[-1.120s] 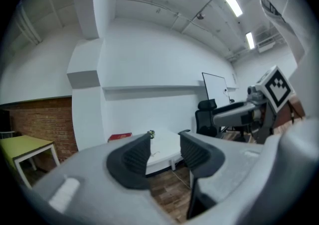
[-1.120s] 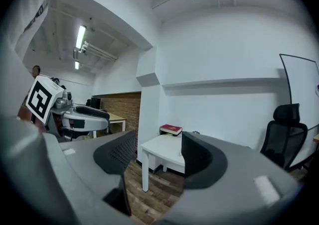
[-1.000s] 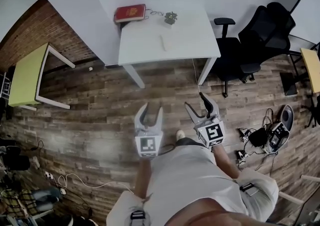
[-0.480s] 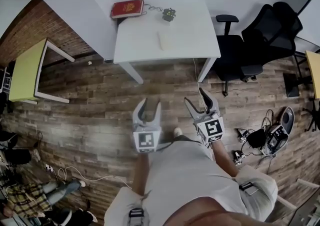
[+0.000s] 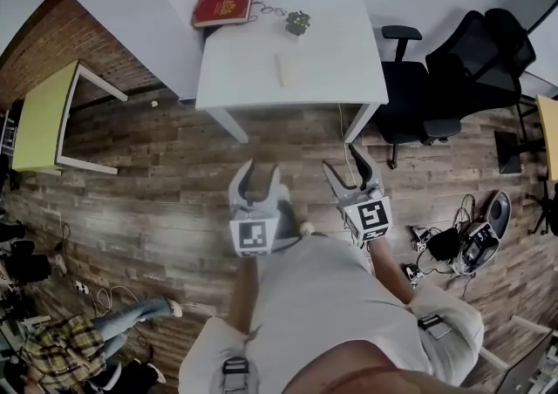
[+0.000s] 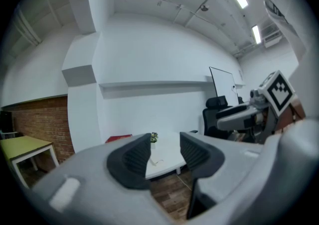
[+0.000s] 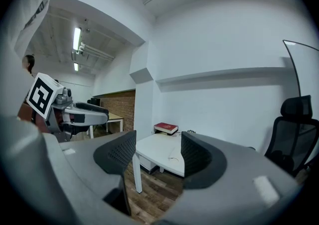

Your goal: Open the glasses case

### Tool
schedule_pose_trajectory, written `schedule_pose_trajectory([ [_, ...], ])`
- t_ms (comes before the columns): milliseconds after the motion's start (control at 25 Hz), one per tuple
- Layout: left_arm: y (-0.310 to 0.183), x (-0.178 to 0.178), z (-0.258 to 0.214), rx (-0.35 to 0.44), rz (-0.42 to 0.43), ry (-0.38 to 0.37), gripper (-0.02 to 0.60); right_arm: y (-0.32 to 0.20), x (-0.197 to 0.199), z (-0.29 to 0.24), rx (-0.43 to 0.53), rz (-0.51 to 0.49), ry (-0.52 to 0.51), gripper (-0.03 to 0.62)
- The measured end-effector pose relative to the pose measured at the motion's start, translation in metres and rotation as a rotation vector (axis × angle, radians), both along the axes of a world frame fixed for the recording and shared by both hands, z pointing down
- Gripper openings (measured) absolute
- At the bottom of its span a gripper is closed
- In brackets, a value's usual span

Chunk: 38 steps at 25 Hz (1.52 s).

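On table [image 5: 336, 57]: glasses case [image 5: 288, 70], gold-stamped book [image 5: 222, 10]

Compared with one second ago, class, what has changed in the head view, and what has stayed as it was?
The person has walked toward the white table, so the left gripper and the right gripper now sit nearer its front edge. Another person's legs have slid further in at lower left. Nothing taken or released: both tongs stay open and empty; the glasses case and red book lie untouched.
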<state>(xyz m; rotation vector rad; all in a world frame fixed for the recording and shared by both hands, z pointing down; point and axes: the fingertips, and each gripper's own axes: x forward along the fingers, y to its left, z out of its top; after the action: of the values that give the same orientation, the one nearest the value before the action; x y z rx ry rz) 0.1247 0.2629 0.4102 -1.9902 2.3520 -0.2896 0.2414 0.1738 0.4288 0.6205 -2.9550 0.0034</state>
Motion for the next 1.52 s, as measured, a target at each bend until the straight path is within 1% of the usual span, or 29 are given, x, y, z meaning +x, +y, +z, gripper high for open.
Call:
schedule_pose_trajectory([
  [80,-0.009,-0.006,0.0,-0.014,-0.001,0.024,0.181,-0.008,-0.007,-0.001,0.01,0.001,0.006,0.278],
  [200,-0.025,-0.017,-0.001,-0.007,0.016,0.021,0.181,-0.022,-0.018,-0.001,0.017,0.009,0.015,0.278],
  [320,-0.04,-0.03,0.001,-0.021,0.026,0.036,0.18,-0.036,-0.032,-0.001,0.014,0.022,0.023,0.278],
  [400,-0.048,-0.041,0.002,-0.027,0.035,0.034,0.179,-0.044,-0.042,-0.001,0.013,0.03,0.03,0.278],
  [560,-0.065,-0.066,-0.001,-0.012,0.054,0.024,0.179,-0.059,-0.064,-0.002,0.01,0.052,0.041,0.277],
  [720,-0.077,-0.09,0.001,-0.029,0.063,0.049,0.179,-0.071,-0.088,0.0,-0.01,0.079,0.052,0.277],
  [840,-0.088,-0.11,0.0,-0.002,0.093,0.019,0.179,-0.078,-0.109,0.001,0.005,0.081,0.064,0.278],
  [960,-0.098,-0.13,0.001,-0.007,0.111,0.023,0.179,-0.086,-0.128,0.001,0.005,0.101,0.071,0.277],
  [1120,-0.111,-0.152,0.005,-0.035,0.126,0.064,0.179,-0.097,-0.149,-0.001,0.005,0.137,0.078,0.278],
  [1280,-0.127,-0.164,0.007,-0.026,0.156,0.07,0.179,-0.11,-0.161,-0.002,0.015,0.167,0.08,0.277],
  [1520,-0.146,-0.182,0.016,-0.051,0.177,0.078,0.179,-0.127,-0.178,0.006,0.006,0.189,0.093,0.277],
])
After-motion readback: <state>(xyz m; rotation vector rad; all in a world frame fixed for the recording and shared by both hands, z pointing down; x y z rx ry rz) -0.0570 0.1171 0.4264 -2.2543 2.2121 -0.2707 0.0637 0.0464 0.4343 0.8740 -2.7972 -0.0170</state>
